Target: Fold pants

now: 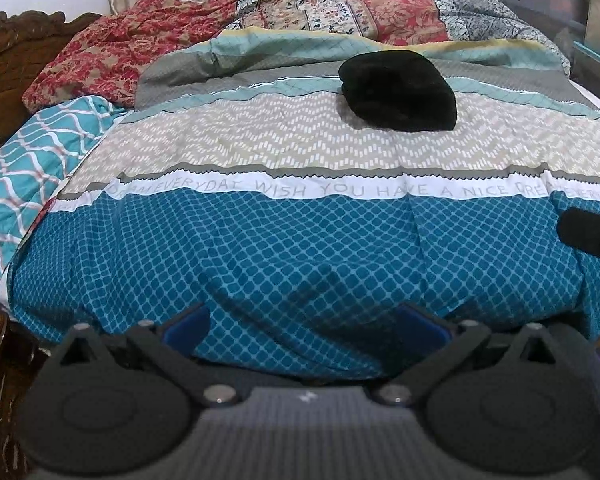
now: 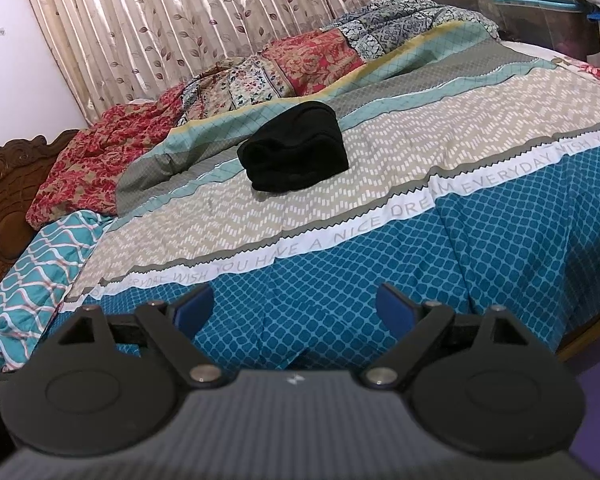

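The black pants [image 1: 398, 90] lie folded in a compact bundle on the bed's beige zigzag band, far ahead of both grippers; they also show in the right wrist view [image 2: 294, 148]. My left gripper [image 1: 306, 326] is open and empty, low over the bed's blue near edge. My right gripper [image 2: 294, 306] is open and empty, also over the blue near edge. A black part of the right gripper [image 1: 592, 236] shows at the right edge of the left wrist view.
The bedspread [image 1: 260, 240] covers the bed. Rumpled red and patterned quilts [image 1: 112, 52] and a teal pillow [image 1: 24, 168] lie at the far and left sides. A carved wooden headboard [image 2: 0, 200] stands left. Curtains [image 2: 180, 32] hang behind. Storage boxes [image 2: 540, 12] stand far right.
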`<state>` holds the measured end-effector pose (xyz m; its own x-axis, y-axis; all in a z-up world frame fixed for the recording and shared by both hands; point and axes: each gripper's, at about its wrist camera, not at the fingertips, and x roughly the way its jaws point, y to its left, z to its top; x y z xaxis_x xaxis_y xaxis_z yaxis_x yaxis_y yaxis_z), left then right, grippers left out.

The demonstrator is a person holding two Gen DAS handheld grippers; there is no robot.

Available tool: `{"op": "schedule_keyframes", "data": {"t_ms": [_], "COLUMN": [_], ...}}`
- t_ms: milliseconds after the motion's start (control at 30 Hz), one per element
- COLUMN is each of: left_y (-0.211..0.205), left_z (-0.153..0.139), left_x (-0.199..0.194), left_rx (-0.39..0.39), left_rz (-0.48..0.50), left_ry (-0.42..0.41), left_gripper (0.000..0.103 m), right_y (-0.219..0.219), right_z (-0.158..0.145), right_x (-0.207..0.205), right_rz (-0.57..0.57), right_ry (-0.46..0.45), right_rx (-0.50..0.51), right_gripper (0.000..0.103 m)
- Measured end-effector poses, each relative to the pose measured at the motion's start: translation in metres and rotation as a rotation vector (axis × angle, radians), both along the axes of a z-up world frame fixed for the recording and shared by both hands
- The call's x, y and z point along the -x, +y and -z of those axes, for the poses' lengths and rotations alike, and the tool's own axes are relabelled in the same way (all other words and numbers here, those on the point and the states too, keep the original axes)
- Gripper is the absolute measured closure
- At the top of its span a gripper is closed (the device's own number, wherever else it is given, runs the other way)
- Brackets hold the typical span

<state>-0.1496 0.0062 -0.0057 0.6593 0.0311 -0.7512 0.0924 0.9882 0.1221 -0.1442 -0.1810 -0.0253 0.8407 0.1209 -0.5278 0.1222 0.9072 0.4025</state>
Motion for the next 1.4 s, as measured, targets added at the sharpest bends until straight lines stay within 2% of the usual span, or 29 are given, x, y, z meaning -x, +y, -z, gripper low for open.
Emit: {"op": "schedule_keyframes", "data": {"t_ms": [133,300,700,1400], "left_y": [0.006,0.014,0.01,0.008], "left_z": [-0.002,-0.004,-0.003,0.005], "left_x": [0.003,0.005,0.003,0.001], "left_rx": [0.038,0.055,0.016,0.015], "left_rz": [0.0,-0.048,-0.032,-0.02], "left_ry": [-0.004,-0.009,0.011,0.064], "left_gripper": [0.0,0.0,0.0,0.0], "right_y": [0.001,0.003,0.007,0.01], "right_z": [0.0,0.0,-0.001,0.006], "right_x": [0.0,0.001,0.001,-0.003], "right_rz": [0.005,0.012,0.001,0.005], "right_ry": [0.0,0.003,0.005,0.06], "right_rx": [0.001,0.006,0.022,-0.002], "right_gripper": [0.012,0.012,0.012,0.011]}}
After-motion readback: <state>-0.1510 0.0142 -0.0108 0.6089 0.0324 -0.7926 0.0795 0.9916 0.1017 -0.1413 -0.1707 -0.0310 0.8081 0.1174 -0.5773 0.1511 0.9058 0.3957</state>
